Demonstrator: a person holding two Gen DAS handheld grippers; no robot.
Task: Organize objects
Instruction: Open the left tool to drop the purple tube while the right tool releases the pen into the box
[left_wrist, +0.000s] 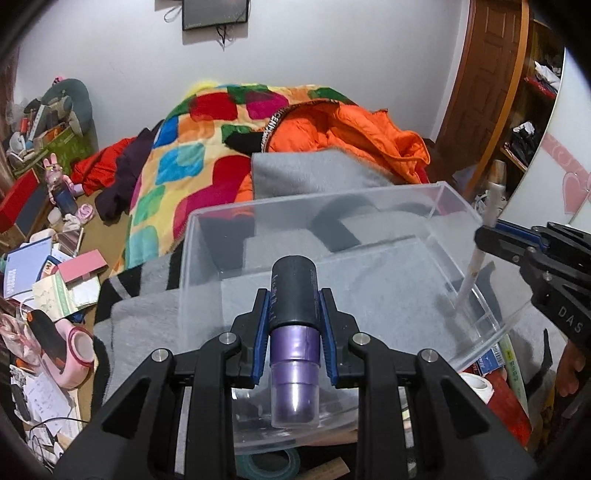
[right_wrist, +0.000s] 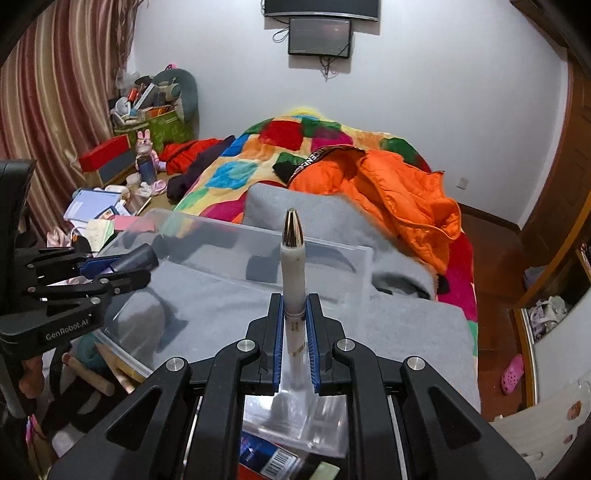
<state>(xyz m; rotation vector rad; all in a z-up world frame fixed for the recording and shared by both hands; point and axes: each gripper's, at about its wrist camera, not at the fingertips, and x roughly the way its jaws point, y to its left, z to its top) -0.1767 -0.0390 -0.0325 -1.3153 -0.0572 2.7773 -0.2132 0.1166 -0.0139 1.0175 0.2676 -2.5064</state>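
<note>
- Left wrist view: your left gripper (left_wrist: 294, 325) clamps a black-capped purple cylindrical tube (left_wrist: 294, 332) above the near rim of the clear rectangular plastic box (left_wrist: 207, 258), whose interior is open; the tube's base blurs.
- Right wrist view: your right gripper (right_wrist: 294, 332) pinches a slim white gold-tipped pen-shaped tool (right_wrist: 293, 273) over the box's near edge; its lower end is hidden.

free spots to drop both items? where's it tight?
Clear bin looks bare inside, walled all round. Grey blanket right of it, up to the orange jacket, is free. Crowded: cluttered desk left of the bin.
</note>
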